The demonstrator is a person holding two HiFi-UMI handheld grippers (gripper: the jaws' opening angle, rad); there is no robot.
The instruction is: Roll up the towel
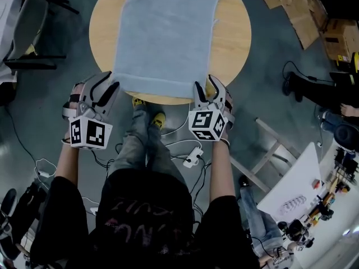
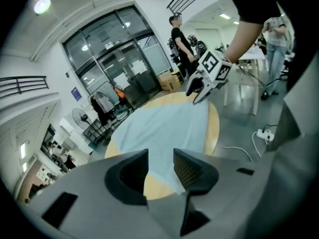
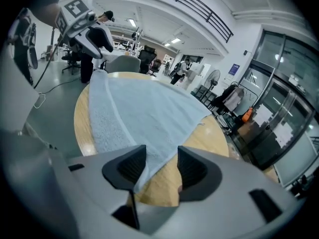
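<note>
Towel (image 1: 165, 35) lies flat on round table (image 1: 238, 43).

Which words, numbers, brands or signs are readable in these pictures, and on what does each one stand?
None can be read with certainty.
Pink print on the person's black shirt: blurred, unreadable.
Blue wall sign: too small.
Marker cubes: only square patterns, no words.

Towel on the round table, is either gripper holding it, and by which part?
Not held. The left gripper and right gripper are open, each with a near corner of the towel between its jaws.
</note>
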